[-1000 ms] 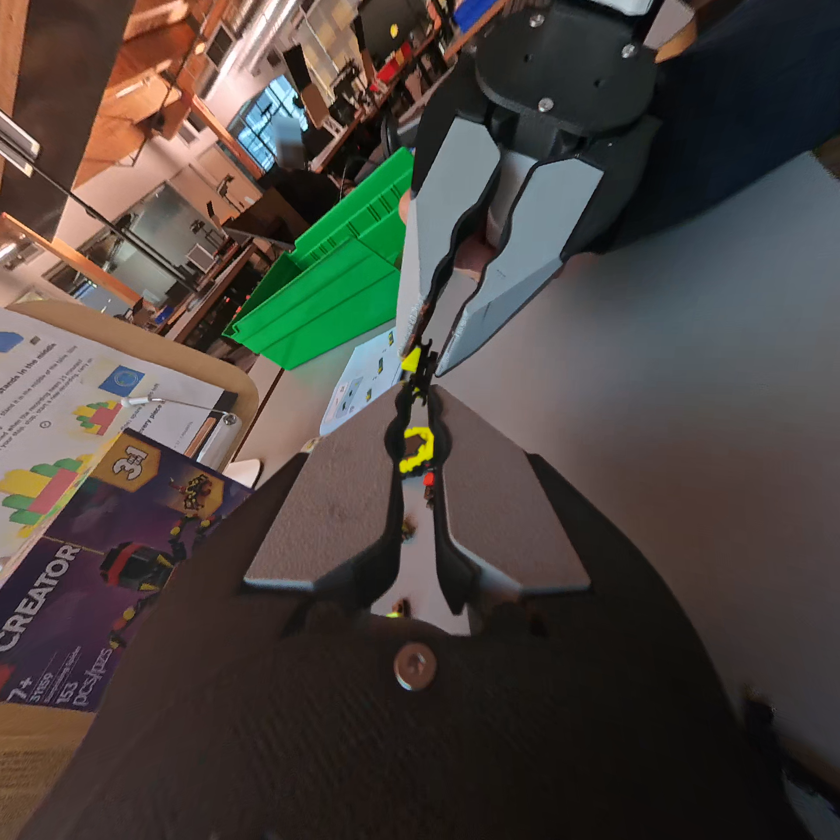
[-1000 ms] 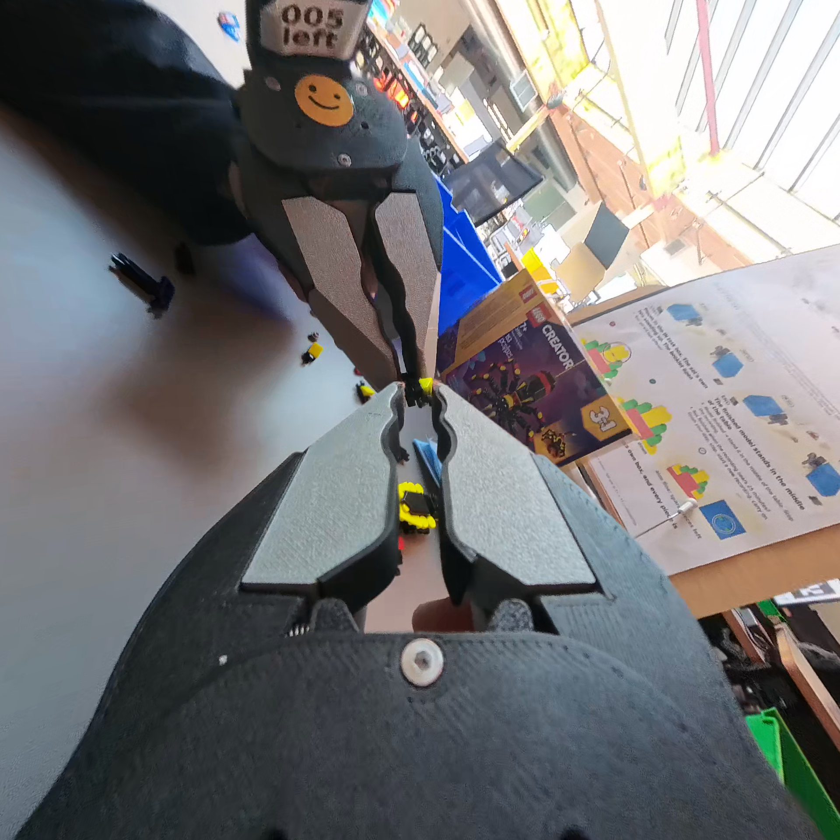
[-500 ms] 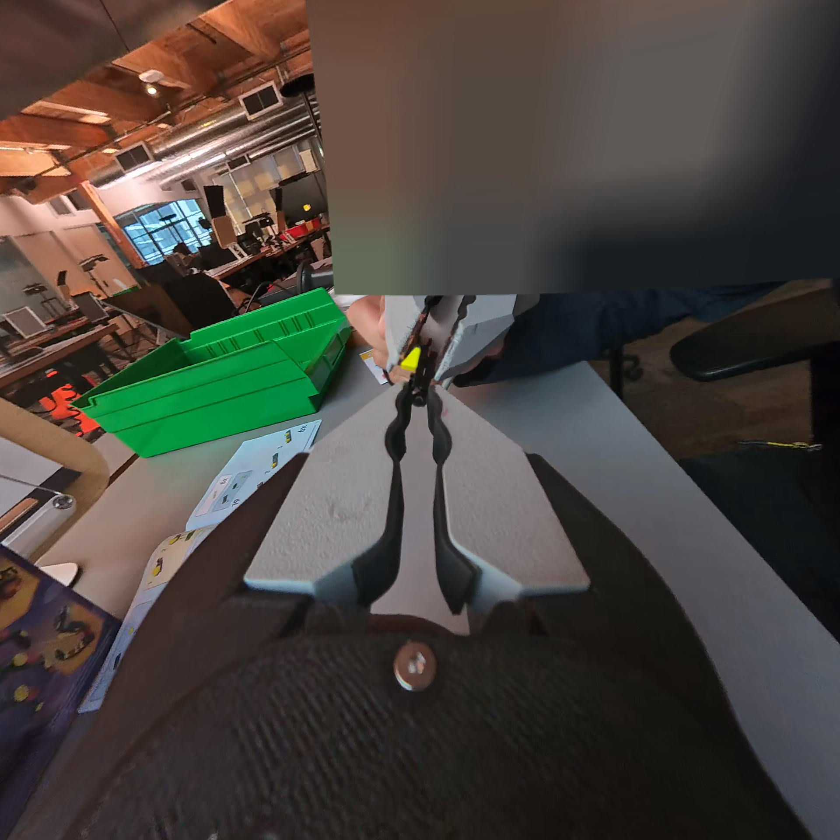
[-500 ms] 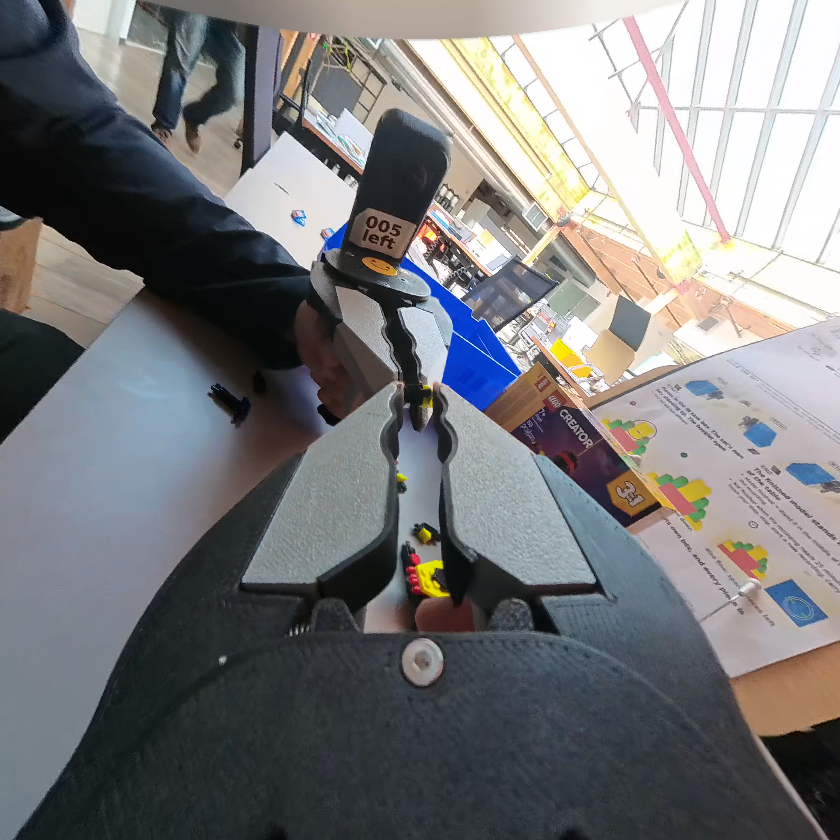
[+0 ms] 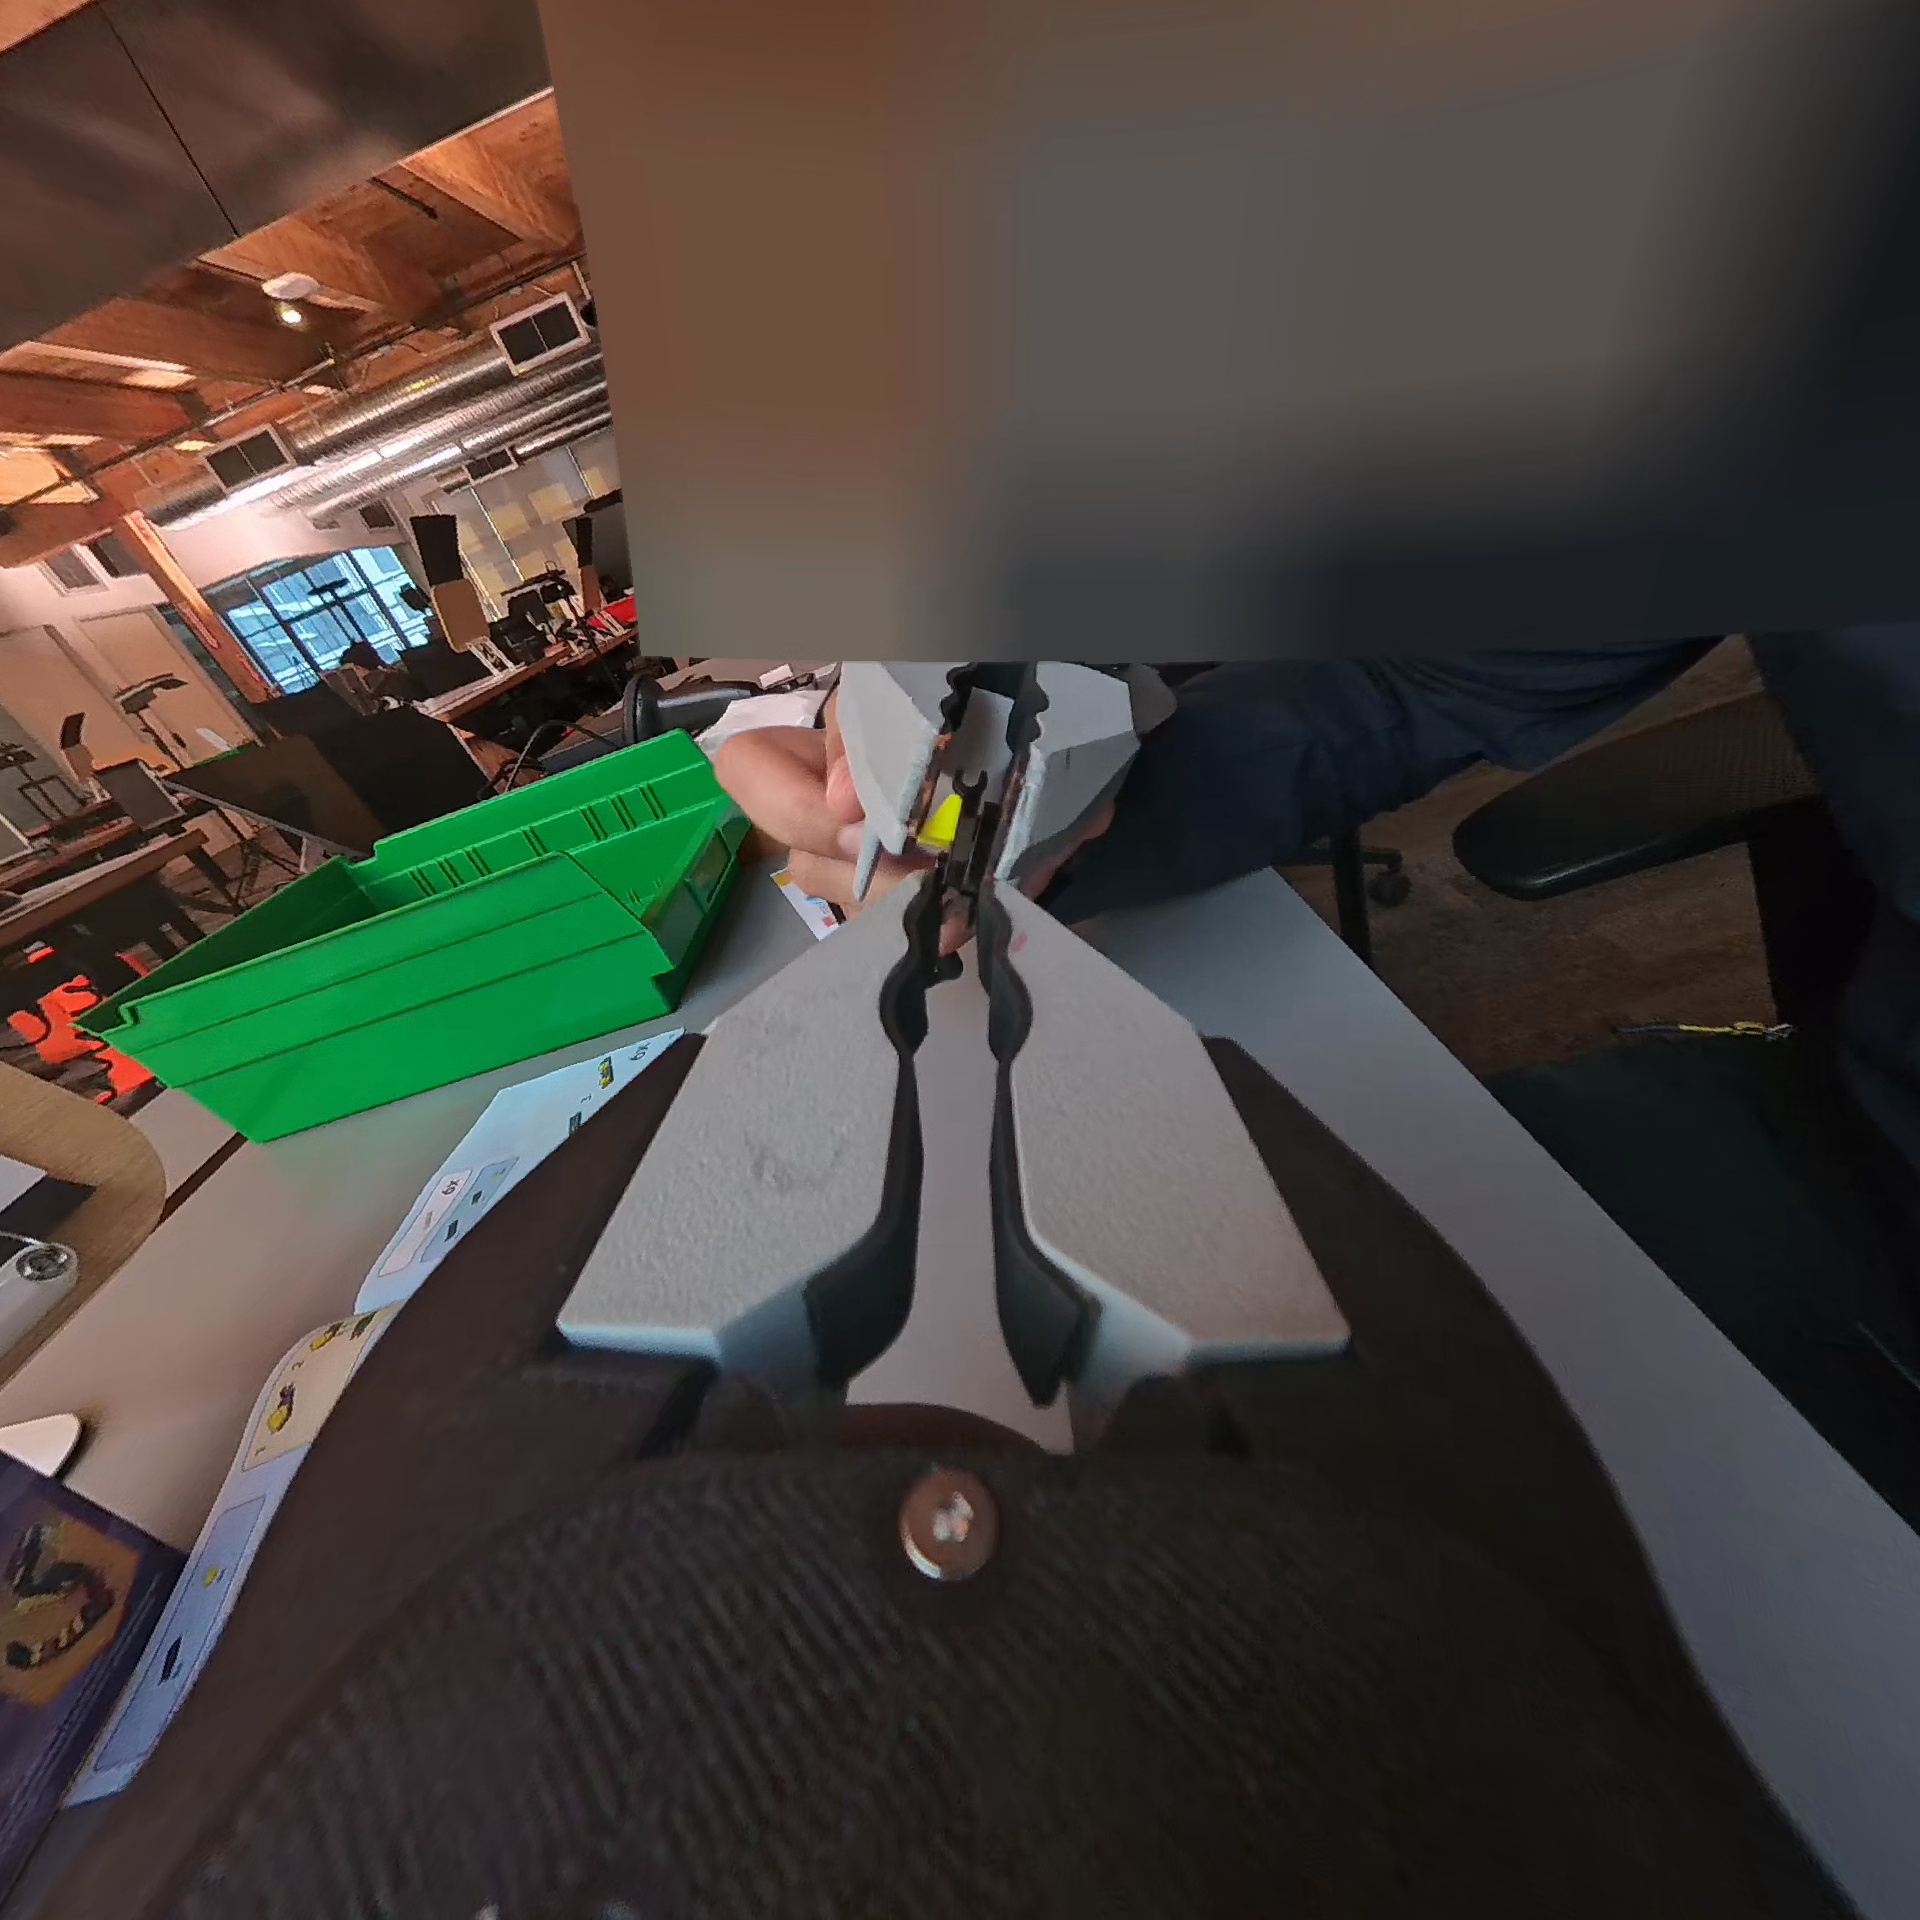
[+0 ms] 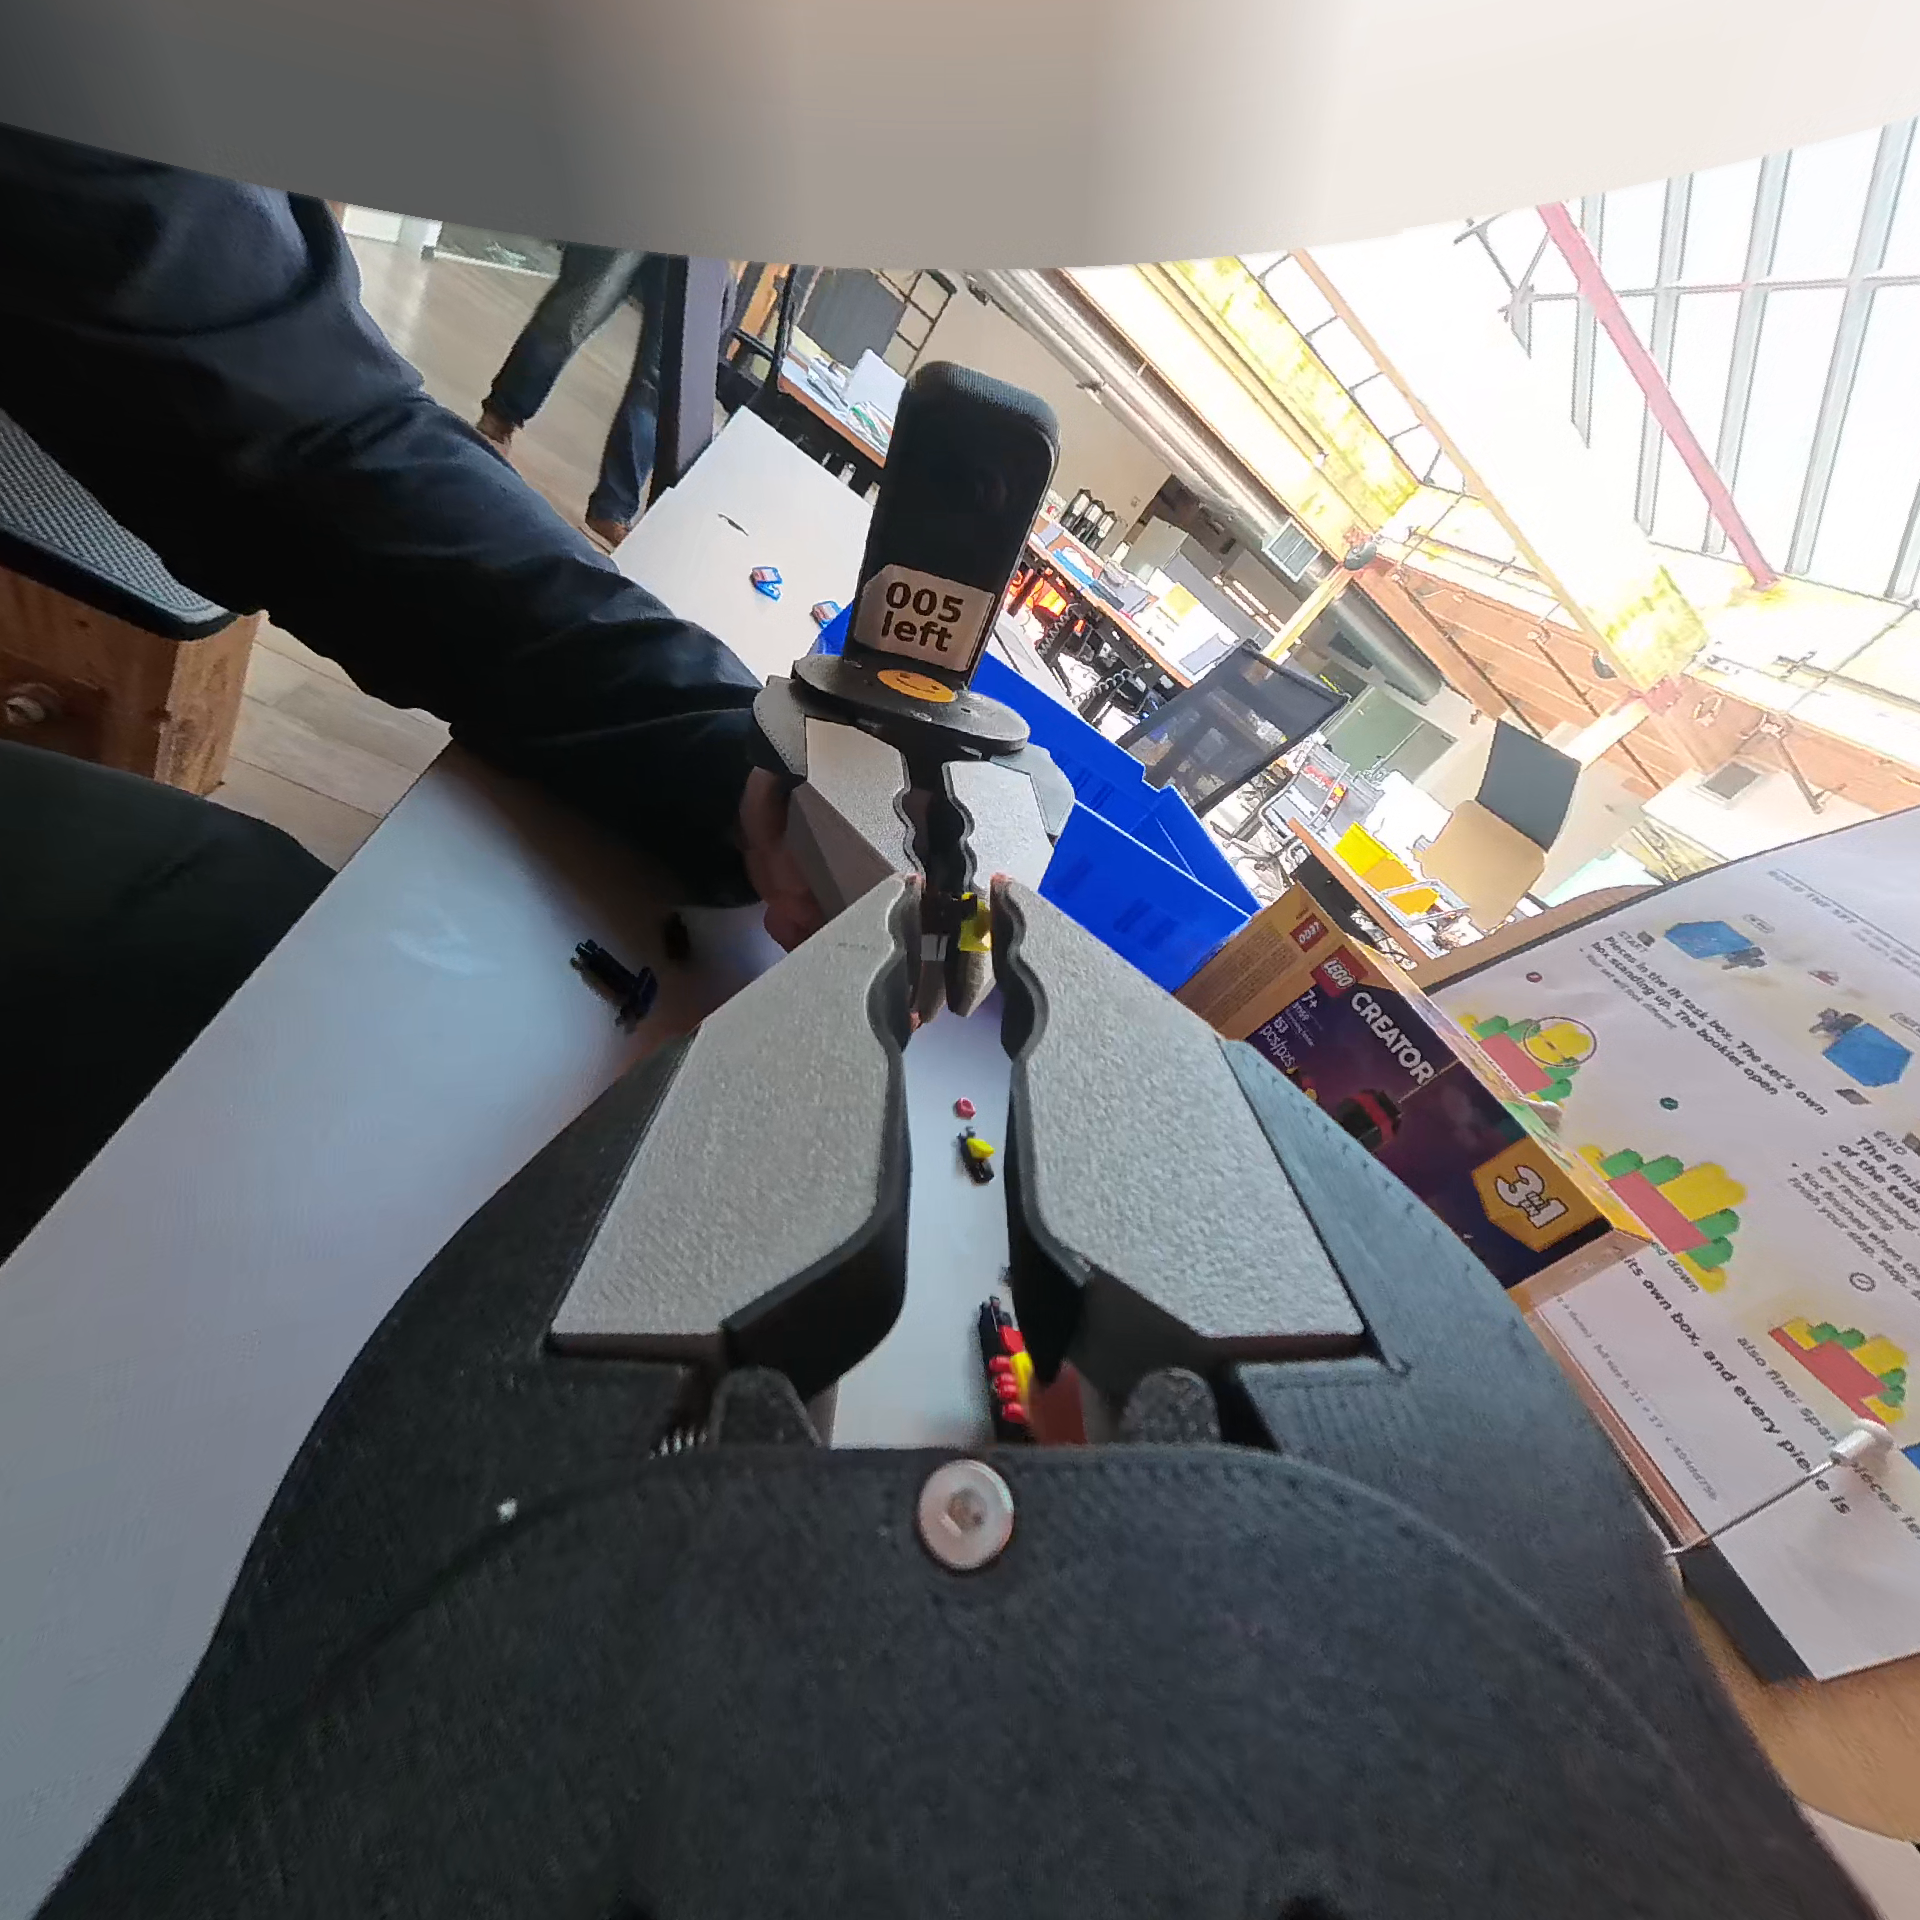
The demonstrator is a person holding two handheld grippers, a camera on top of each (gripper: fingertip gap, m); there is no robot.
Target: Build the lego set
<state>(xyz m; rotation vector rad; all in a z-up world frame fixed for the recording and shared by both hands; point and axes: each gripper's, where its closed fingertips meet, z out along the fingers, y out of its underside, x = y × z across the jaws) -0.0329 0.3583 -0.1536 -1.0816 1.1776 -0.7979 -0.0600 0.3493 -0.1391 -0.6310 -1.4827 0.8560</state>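
Both grippers are held above the white table (image 5: 1351, 1122), tip to tip. My left gripper (image 5: 958, 920) is shut on the lower end of a thin black lego piece (image 5: 964, 847). My right gripper (image 6: 951, 909) faces it and is shut on the same small assembly, beside its yellow wedge (image 6: 975, 925). In the left wrist view the right gripper (image 5: 961, 821) shows beyond my tips, with the yellow wedge (image 5: 938, 823) between its fingers. In the right wrist view the left gripper (image 6: 940, 883) shows with its camera on top. A hand holds each gripper.
A green bin (image 5: 416, 935) and an instruction booklet (image 5: 499, 1153) lie left. A blue bin (image 6: 1122, 862), the lego box (image 6: 1403, 1091) and an instruction sheet (image 6: 1714, 1195) stand right. Loose pieces (image 6: 977, 1153) and a black part (image 6: 613, 977) lie on the table. Left and right tips are no more than a few centimetres apart.
Both grippers have risen off the table and tilted up towards level, staying tip to tip on the small black and yellow assembly. The loose pieces on the table now lie below them.
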